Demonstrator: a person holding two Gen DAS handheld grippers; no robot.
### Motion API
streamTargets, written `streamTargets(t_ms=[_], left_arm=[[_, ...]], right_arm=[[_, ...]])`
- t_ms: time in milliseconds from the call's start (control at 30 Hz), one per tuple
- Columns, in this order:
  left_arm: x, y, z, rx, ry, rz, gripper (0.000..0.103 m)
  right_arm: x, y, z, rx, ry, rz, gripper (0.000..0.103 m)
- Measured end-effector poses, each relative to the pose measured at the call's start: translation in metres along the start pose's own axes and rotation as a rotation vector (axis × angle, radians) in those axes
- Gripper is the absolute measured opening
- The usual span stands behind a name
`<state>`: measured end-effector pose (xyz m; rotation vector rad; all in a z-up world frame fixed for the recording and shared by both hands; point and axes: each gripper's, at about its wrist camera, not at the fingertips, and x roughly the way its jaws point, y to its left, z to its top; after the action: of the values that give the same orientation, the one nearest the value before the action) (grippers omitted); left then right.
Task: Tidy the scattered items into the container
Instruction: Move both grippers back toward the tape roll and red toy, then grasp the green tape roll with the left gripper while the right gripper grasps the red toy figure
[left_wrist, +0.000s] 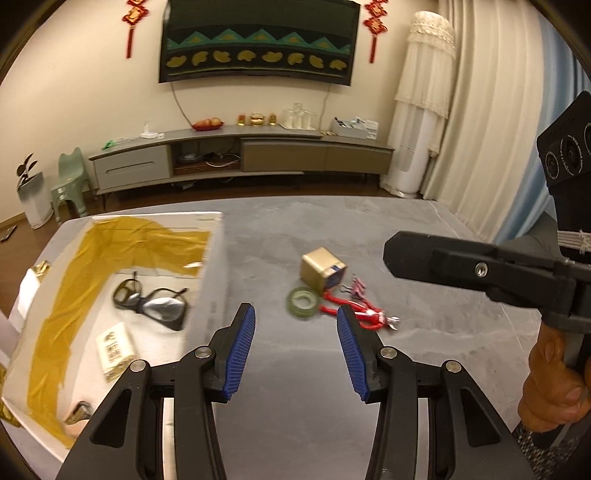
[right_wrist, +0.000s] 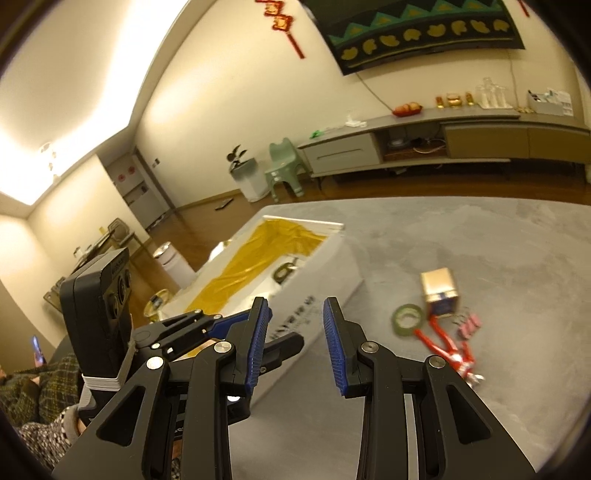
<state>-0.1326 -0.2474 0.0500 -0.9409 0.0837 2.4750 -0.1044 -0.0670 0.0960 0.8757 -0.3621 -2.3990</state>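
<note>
The white cardboard box lined with gold cloth (left_wrist: 212, 258) is blurry, and its near corner runs behind the left claw (left_wrist: 295, 349). In the right wrist view, the box wall hides most of the dark glasses (right_wrist: 284, 272). The print on the small cream packet (left_wrist: 114, 349) is too smeared to read.

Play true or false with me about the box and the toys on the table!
1. The glasses lie inside the white box. True.
2. The green tape roll is in the box. False: it lies on the table, near the gold cube box.
3. The left gripper is holding the red toy figure. False: its jaws are open and empty.
4. The right gripper is open. True.
</note>
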Motion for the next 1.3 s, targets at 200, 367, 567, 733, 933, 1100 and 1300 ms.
streamTargets(t_ms=[200, 367, 567, 733, 933, 1100, 1300], left_arm=[[0.033, -0.022, -0.001, 0.021, 0.063, -0.022, 0.048], [0.065, -0.031, -0.004, 0.011, 0.117, -0.037, 0.050], [0.104, -0.032, -0.003, -0.017, 0.167, -0.031, 0.053], [0.138, -0.026, -0.002, -0.039, 0.191, -0.010, 0.054], [0.170, -0.009, -0.005, -0.100, 0.214, -0.003, 0.054], [0.188, 0.004, -0.002, -0.172, 0.208, -0.018, 0.055], [0.204, -0.001, 0.003, -0.143, 0.188, -0.027, 0.060]], right_arm=[[-0.012, -0.043, -0.007, 0.053, -0.002, -0.048, 0.034], [-0.009, -0.079, -0.017, 0.083, 0.034, -0.105, 0.034], [0.008, -0.117, -0.031, 0.111, 0.085, -0.161, 0.034], [0.031, -0.137, -0.042, 0.098, 0.149, -0.192, 0.034], [0.066, -0.152, -0.053, 0.002, 0.239, -0.236, 0.034], [0.087, -0.141, -0.054, -0.156, 0.242, -0.245, 0.038], [0.112, -0.134, -0.070, -0.289, 0.304, -0.258, 0.040]])
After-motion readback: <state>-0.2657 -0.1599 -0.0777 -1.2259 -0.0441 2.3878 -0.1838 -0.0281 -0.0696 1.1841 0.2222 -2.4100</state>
